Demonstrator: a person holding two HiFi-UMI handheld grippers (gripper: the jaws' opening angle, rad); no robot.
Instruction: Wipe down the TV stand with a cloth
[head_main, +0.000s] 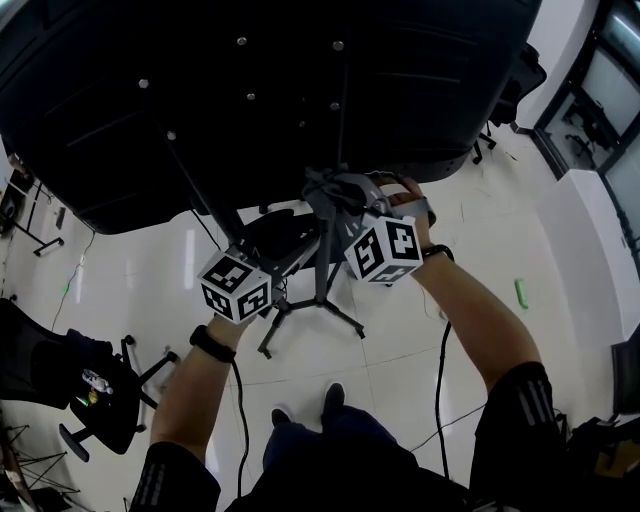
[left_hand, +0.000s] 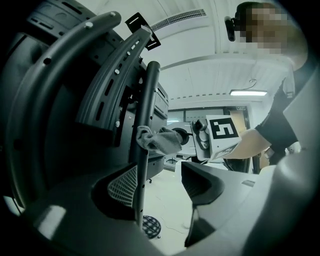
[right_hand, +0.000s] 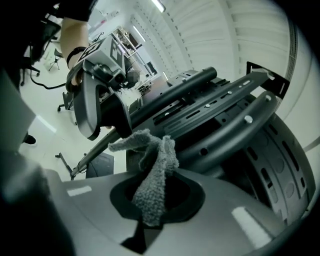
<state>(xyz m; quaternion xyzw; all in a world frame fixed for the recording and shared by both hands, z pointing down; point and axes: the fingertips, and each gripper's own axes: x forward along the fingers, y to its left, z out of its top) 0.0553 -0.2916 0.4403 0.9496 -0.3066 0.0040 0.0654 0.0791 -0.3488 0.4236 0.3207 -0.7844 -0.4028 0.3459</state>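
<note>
A big black TV back (head_main: 250, 90) is mounted on a tripod stand (head_main: 322, 296). The stand's dark pole (left_hand: 144, 150) runs up between the open jaws of my left gripper (left_hand: 160, 182), close to its left finger. My right gripper (right_hand: 155, 200) is shut on a grey cloth (right_hand: 152, 170). The cloth (left_hand: 159, 140) is pressed against the pole just under the mounting bracket (right_hand: 220, 100). In the head view both marker cubes sit side by side at the pole, with my right gripper (head_main: 345, 200) higher than my left gripper (head_main: 262, 262).
A black office chair (head_main: 100, 390) stands on the white tiled floor at lower left, and another chair (head_main: 515, 90) stands at upper right. A small green object (head_main: 521, 292) lies on the floor at the right. Cables trail beside the person's shoes (head_main: 333, 398).
</note>
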